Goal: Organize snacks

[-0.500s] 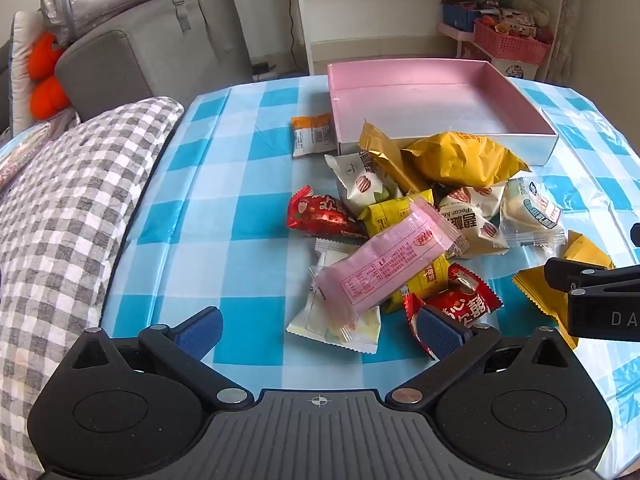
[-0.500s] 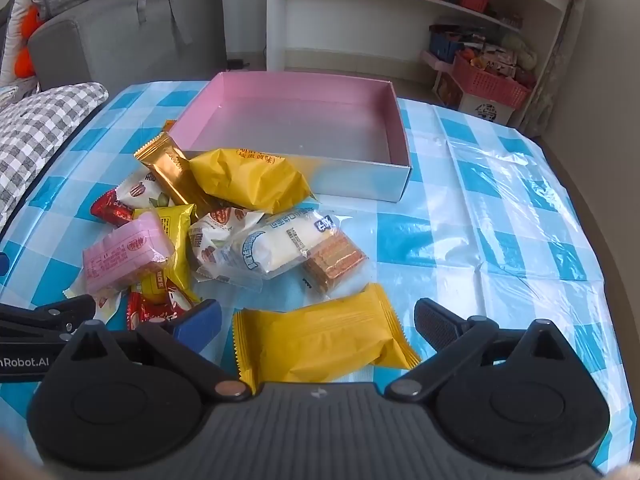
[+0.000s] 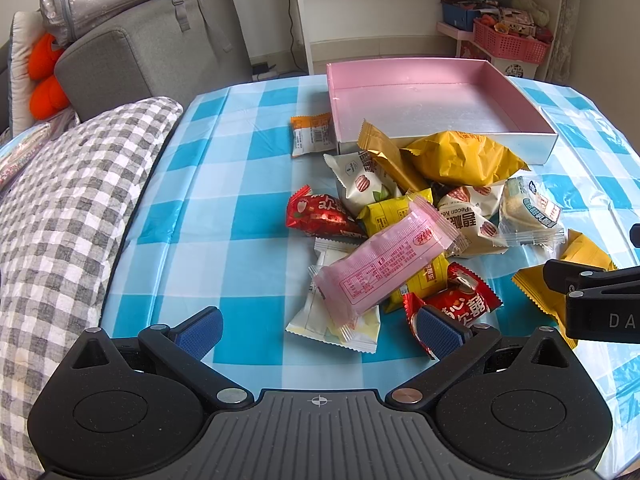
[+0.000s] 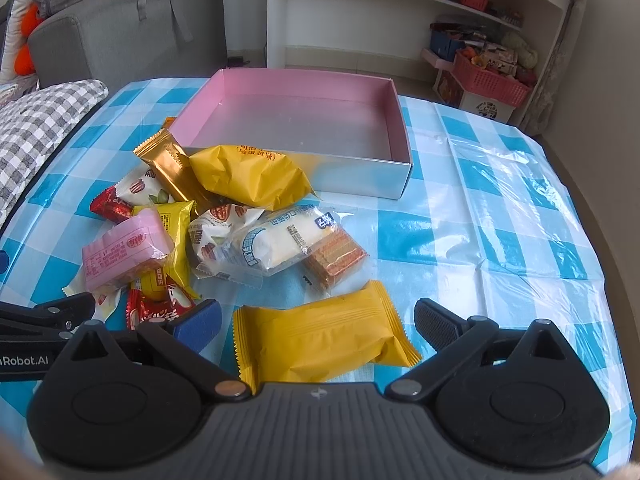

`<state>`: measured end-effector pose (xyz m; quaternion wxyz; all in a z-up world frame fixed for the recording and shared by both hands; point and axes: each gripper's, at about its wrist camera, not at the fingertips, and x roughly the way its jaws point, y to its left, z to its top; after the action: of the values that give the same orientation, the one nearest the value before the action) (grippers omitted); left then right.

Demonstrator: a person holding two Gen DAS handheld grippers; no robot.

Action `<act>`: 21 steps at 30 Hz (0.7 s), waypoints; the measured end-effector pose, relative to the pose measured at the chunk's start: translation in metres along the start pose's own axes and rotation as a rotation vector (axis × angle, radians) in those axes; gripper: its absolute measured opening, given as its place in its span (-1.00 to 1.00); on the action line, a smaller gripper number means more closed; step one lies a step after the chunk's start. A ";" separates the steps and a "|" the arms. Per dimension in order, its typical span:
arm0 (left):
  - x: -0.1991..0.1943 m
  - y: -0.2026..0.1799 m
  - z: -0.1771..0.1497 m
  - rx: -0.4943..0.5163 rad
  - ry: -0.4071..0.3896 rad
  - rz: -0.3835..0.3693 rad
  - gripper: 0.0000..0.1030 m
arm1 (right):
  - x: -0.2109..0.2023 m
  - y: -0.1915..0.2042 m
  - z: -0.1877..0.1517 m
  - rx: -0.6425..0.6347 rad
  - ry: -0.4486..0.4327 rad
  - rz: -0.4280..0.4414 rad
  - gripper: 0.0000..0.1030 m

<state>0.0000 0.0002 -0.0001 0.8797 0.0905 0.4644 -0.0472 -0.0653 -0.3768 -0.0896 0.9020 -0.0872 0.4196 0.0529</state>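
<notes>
— Left gripper [image 3: 318, 330]?
— Spread wide, gripping nothing; hovering low at the near edge of the snack pile, right blue pad [image 3: 438, 330] just beside the red packet [image 3: 466, 306], pink packet [image 3: 384, 266] lying across the heap straight ahead

— Right gripper [image 4: 318, 320]?
— Also released, fingers wide to either side of the yellow packet [image 4: 324, 338]; cannot tell whether touching it

— Snacks?
— Heaped on the blue checked tablecloth [image 4: 500, 216], just in front of the pink box [image 4: 304, 120]; big yellow bag [image 4: 250, 174] and gold bar [image 4: 172, 166] leaning on its near wall, clear-wrapped white cake [image 4: 276, 240] over a wafer pack [image 4: 336, 258], orange-and-white packet [image 3: 312, 134] apart beside the box's left wall

— Box?
— Open, only bare silver floor showing inside
</notes>
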 end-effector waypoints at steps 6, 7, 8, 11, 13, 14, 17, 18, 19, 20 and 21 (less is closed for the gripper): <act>0.000 0.000 0.000 0.000 0.000 -0.001 1.00 | 0.001 0.000 0.000 0.000 0.001 0.000 0.99; 0.000 0.000 0.000 0.000 0.000 -0.001 1.00 | 0.001 0.000 0.000 0.000 0.001 0.000 0.99; 0.000 0.000 0.000 0.000 0.000 0.000 1.00 | 0.001 0.000 0.000 0.000 0.001 0.000 0.99; 0.000 0.000 0.000 0.000 0.000 0.000 1.00 | 0.001 0.000 0.000 0.000 0.002 0.000 0.99; 0.000 0.000 0.000 0.000 0.000 0.000 1.00 | 0.001 0.000 0.000 -0.001 0.002 0.000 0.99; 0.000 0.000 0.000 0.000 0.000 0.000 1.00 | 0.001 0.000 0.000 -0.001 0.002 0.000 0.99; 0.000 0.000 0.000 0.000 0.000 0.000 1.00 | 0.002 0.000 -0.001 -0.001 0.002 0.001 0.99; 0.000 0.000 0.000 0.000 0.000 0.000 1.00 | 0.002 0.000 -0.001 -0.001 0.002 0.000 0.99; 0.000 0.000 0.000 0.000 0.000 0.000 1.00 | 0.002 0.000 0.000 -0.001 0.002 0.000 0.99; 0.000 0.000 0.000 0.000 0.000 0.000 1.00 | 0.002 0.000 0.000 -0.001 0.002 0.000 0.99; 0.000 0.000 0.000 0.000 0.000 0.000 1.00 | 0.003 0.000 -0.001 -0.001 0.003 0.000 0.99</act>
<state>-0.0001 0.0000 -0.0001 0.8798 0.0907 0.4643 -0.0472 -0.0639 -0.3773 -0.0919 0.9013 -0.0876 0.4210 0.0527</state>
